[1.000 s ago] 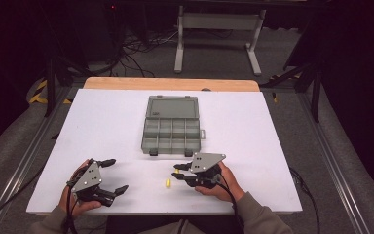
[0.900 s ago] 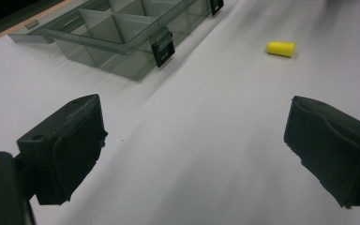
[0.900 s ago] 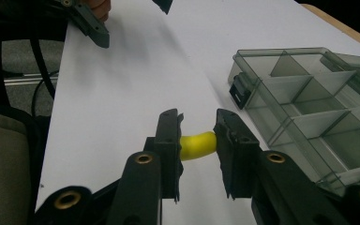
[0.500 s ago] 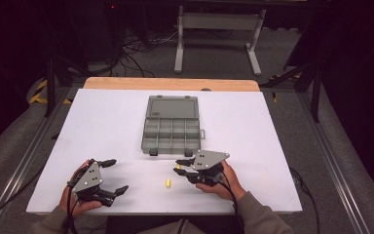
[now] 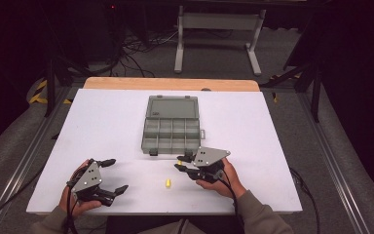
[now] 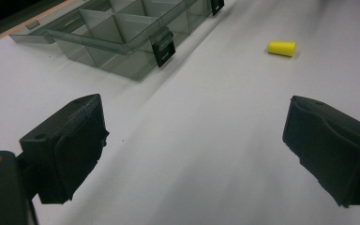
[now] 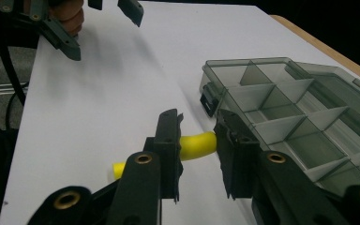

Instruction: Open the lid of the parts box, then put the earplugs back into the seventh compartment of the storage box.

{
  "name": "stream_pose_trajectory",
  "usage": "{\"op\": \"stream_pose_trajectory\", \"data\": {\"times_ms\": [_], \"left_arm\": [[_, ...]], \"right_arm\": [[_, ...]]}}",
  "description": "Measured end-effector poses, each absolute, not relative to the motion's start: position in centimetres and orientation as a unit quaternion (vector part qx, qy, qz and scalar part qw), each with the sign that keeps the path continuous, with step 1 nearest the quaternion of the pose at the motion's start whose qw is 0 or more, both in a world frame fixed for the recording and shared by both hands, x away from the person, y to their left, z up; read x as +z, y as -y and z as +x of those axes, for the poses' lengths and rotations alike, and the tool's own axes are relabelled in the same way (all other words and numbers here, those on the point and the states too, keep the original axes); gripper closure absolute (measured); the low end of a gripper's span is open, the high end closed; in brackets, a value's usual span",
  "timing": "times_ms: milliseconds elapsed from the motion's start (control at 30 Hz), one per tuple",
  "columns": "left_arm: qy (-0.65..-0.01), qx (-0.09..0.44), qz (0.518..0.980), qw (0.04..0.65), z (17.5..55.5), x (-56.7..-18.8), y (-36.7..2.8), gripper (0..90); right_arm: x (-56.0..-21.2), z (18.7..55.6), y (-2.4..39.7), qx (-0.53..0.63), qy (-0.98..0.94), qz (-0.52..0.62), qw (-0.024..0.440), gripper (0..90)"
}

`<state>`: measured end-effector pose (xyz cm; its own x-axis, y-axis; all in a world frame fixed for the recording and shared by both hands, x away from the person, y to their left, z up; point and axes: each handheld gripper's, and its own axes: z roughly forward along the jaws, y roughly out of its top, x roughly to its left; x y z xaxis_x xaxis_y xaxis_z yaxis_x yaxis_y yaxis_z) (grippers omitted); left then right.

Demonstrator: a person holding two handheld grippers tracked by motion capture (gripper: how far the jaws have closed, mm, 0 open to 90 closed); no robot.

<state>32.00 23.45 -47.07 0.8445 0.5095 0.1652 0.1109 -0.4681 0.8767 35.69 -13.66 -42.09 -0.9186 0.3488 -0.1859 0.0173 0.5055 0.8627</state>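
Observation:
A small yellow foam plug [image 7: 198, 145] is pinched and bent between the jaws of my right gripper [image 7: 197, 135]. In the high view that gripper [image 5: 180, 163] hovers low, just in front of the grey compartment box [image 5: 149, 127], whose lid lies open at the back. A second yellow plug [image 5: 167, 183] lies loose on the white table, left of the right hand. In the left gripper view the same loose plug [image 6: 281, 48] lies ahead to the right. My left gripper [image 5: 117, 175] rests at the near left, jaws wide with nothing between them.
The box's divided compartments [image 7: 262, 101] look bare. The white table top [image 5: 102, 122] ends in a wooden strip [image 5: 170, 84] at the far edge. Beyond it are cables and a metal stand [image 5: 216, 22] on the floor.

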Motion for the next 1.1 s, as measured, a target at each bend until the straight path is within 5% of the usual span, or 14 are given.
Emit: {"op": "stream_pose_trajectory", "data": {"times_ms": [1100], "left_arm": [[-0.197, 0.211, 0.821, 0.493, 32.07, -46.87, -23.96, 7.4]], "right_arm": [[-41.21, 36.81, 13.22, 0.496, -0.841, 0.114, 0.183, 72.2]]}}
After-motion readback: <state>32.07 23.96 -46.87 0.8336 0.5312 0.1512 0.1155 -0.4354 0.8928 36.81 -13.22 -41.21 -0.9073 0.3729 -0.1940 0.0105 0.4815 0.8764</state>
